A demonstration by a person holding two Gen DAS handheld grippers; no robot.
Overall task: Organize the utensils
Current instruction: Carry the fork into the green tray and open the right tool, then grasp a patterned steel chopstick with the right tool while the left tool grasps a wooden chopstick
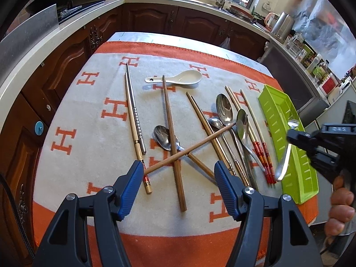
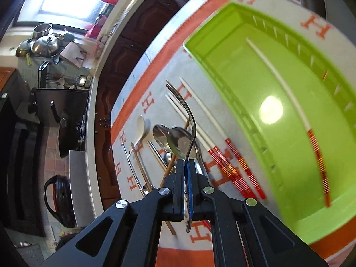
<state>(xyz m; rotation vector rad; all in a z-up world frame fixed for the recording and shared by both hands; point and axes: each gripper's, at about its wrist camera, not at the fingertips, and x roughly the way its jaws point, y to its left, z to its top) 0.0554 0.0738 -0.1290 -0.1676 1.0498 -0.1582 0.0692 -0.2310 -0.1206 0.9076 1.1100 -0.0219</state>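
A: Kitchen table, orange-and-grey cloth. Left wrist view: left gripper spread wide at the bottom, crossed brown chopsticks between its fingers, untouched.

B: Right wrist view: right gripper clamped on a fork, tines up at centre; green tray fills the right.

Both wrist views angled down, close, sharing green tray

My left hand-held gripper has blue ribbed pads; ahead, a grey cloth with orange H's. Right of it, a lime-green tray and red-striped chopsticks.
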